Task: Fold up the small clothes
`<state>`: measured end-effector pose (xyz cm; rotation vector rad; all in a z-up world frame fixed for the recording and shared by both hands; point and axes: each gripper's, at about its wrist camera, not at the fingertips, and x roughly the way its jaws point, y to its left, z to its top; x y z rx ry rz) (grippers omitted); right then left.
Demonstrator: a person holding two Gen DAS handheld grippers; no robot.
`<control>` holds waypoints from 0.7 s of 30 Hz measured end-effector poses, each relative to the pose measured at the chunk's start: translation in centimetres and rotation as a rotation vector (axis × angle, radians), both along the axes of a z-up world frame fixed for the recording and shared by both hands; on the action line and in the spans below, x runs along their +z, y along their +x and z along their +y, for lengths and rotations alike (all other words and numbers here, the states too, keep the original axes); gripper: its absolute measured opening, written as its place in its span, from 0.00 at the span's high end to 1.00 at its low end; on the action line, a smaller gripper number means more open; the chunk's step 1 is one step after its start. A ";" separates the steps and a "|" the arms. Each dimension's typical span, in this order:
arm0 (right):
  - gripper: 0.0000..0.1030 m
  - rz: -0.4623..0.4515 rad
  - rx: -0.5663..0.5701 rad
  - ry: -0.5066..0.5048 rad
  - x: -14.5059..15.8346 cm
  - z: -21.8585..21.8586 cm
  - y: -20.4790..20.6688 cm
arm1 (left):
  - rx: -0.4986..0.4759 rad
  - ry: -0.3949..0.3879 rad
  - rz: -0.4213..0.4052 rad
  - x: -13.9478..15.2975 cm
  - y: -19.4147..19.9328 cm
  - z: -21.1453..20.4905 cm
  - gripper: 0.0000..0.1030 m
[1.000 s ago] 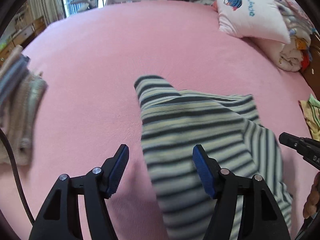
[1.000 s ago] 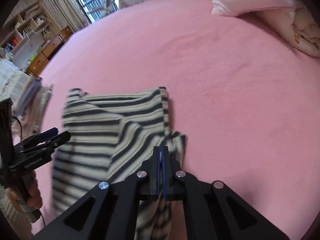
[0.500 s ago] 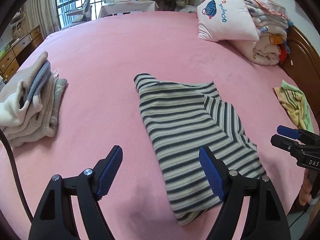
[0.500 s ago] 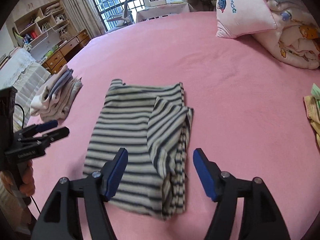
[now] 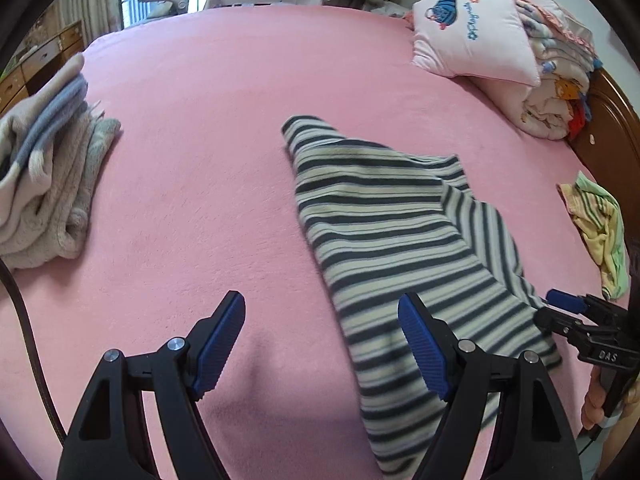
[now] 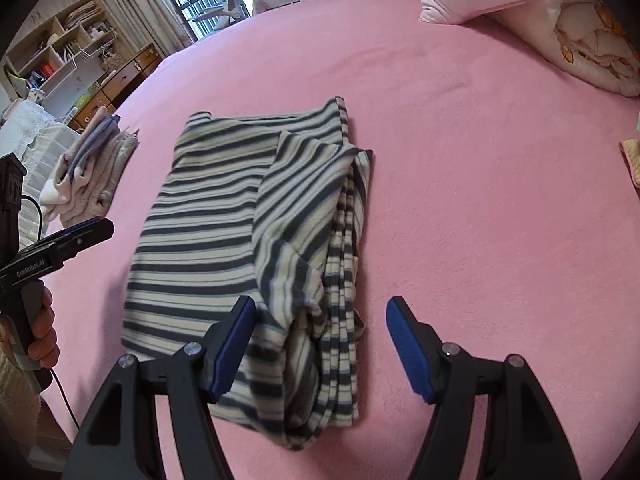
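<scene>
Lying flat on the pink bed [image 6: 460, 128], the striped top [image 6: 224, 216] has one side flap folded over itself, its layered edge stacked along the right side. Both tongs are out of contact with it. The right gripper [image 6: 320, 344] hangs over the top's near edge, jaws spread wide and gripping nothing. The left gripper [image 5: 322, 344] hovers at the top's near left edge, just as wide open and just as empty, one blue pad over the stripes and the other over bare bed.

Left of the top, well apart, sits a folded pile [image 5: 44, 184] of pale clothes. Beyond the top, a pillow [image 5: 472, 32] leans on stacked bedding. To its right lies a yellow-green garment [image 5: 600, 224].

Here's the risk, as I read it: that right-hand flap looks loose and bunched, so a pinch that catches only the upper layers could drag the fold open. Uneven lifting between the two grippers could skew the next crease, and the fleecy bed may snag the cloth and pull it crooked.
</scene>
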<state>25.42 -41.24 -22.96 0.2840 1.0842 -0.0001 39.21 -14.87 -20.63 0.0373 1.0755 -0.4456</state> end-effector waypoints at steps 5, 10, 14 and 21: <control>0.34 -0.019 0.003 0.012 0.1 0.0 -0.5 | 0.008 0.010 0.004 -1.0 0.3 0.2 0.25; 0.34 -0.021 0.020 0.018 -0.3 0.3 -0.6 | 0.003 -0.014 0.041 -1.9 0.7 -0.3 0.25; 0.34 -0.019 0.027 0.031 -0.9 0.6 -0.2 | -0.002 -0.047 0.071 -2.6 1.5 -1.2 0.25; 0.34 0.008 0.017 0.078 -3.1 0.6 0.8 | -0.030 -0.082 0.114 -3.9 3.4 -3.4 0.25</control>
